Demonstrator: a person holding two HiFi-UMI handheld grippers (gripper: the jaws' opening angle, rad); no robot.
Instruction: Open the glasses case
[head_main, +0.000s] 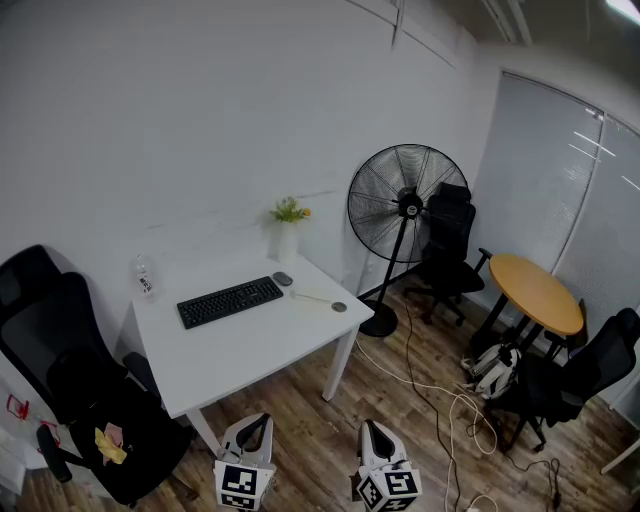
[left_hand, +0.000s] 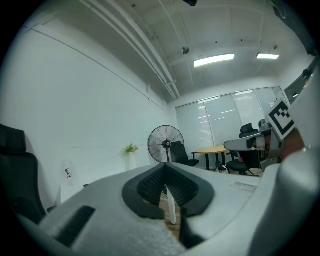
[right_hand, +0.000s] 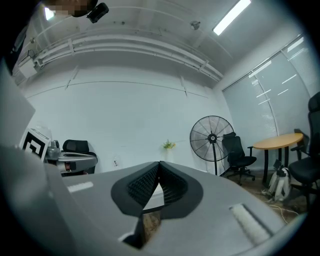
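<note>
No glasses case can be told for certain. On the white table (head_main: 230, 350) in the head view lie two small dark oval things, one (head_main: 283, 279) beside the keyboard and one (head_main: 339, 307) near the right edge. My left gripper (head_main: 255, 422) and right gripper (head_main: 370, 428) hang side by side at the bottom, short of the table's front edge. In the left gripper view the left gripper (left_hand: 165, 165) is shut on nothing. The right gripper view shows the right gripper (right_hand: 159, 163) with its tips together and nothing between them.
On the table are a black keyboard (head_main: 231, 300), a clear bottle (head_main: 144, 277) and a vase of flowers (head_main: 288, 232). Black office chairs (head_main: 70, 380) stand at left. A standing fan (head_main: 400, 215), a round wooden table (head_main: 535, 293), more chairs and floor cables (head_main: 440, 400) are at right.
</note>
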